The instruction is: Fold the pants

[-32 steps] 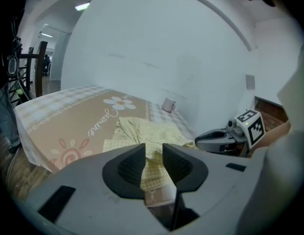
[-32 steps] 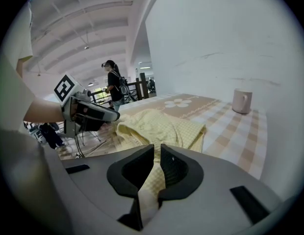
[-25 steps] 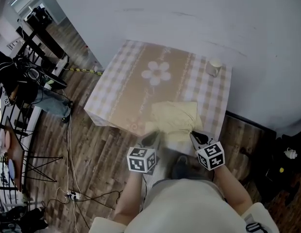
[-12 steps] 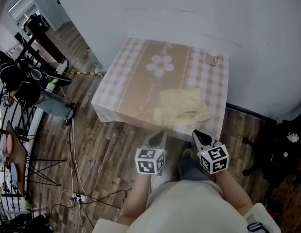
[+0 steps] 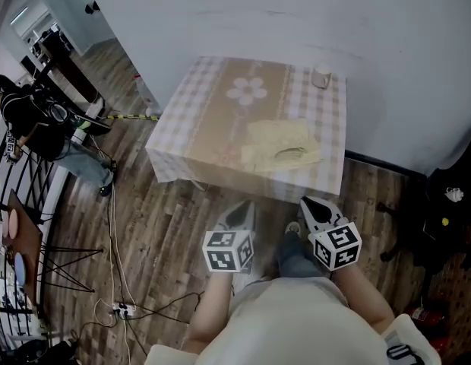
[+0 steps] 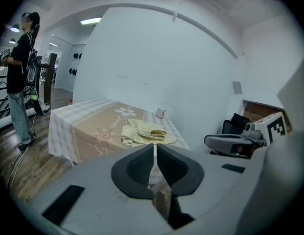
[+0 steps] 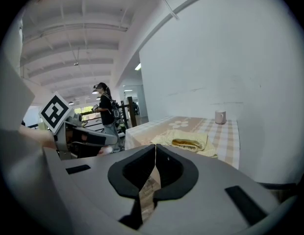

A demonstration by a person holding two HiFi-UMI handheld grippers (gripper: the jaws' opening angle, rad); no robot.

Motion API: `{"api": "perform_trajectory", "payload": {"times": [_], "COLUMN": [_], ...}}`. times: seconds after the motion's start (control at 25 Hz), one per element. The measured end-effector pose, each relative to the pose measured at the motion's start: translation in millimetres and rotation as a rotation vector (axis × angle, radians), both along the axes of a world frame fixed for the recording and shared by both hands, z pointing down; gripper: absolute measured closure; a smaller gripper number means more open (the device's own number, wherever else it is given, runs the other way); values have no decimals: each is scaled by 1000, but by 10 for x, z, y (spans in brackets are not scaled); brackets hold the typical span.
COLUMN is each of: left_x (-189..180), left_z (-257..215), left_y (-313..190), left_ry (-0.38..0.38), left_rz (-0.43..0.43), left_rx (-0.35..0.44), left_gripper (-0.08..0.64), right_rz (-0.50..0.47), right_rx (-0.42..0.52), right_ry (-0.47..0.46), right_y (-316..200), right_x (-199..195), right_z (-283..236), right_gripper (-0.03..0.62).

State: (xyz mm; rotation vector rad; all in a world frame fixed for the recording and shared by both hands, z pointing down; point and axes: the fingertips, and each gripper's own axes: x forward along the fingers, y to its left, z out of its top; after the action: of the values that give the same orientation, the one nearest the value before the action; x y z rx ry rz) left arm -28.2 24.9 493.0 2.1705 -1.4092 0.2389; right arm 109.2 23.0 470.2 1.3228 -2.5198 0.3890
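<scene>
head view: the table (image 5: 197, 139), covered with a checked cloth with a flower print, stands against the white wall. the pants (image 5: 281, 144) lie folded in a pale yellow bundle on the table, at its near right part. a small cup (image 5: 321, 77) stands at the table's far right corner, well apart from the pants. the left gripper (image 5: 239, 213) and the right gripper (image 5: 315, 210) are held over the wooden floor just off the table's near edge, both clear of the cloth. a person (image 5: 30, 120) stands well to the left of the table.

left gripper view: the jaws are closing, tips almost together, a thin slit between them and nothing in it. the pants (image 6: 144, 131) lie on the table beyond the jaws; the cup (image 6: 160, 113) stands behind them at the table's far side.

right gripper view: the jaws are pressed together at the tips and pinch nothing. the pants (image 7: 189, 142) lie on the table ahead, an orange inner layer showing at the fold.
</scene>
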Motion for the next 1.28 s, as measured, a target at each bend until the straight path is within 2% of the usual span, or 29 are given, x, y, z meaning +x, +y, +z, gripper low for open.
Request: {"api": "perform_trajectory", "payload": {"times": [0.48, 1.28], "left_x": [-31, -42], "left_z": [-125, -180], "left_y": [675, 902], "left_ry": [6, 12], "left_rz": [1, 4], "left_rx": [35, 39], "left_gripper": [540, 540], "right_rz": [-34, -51], "right_rx": [51, 108], "right_ry": [-7, -15], "right_y": [615, 867], "right_x": [-64, -139], "right_z": [-196, -427], "right_gripper": [589, 592]}}
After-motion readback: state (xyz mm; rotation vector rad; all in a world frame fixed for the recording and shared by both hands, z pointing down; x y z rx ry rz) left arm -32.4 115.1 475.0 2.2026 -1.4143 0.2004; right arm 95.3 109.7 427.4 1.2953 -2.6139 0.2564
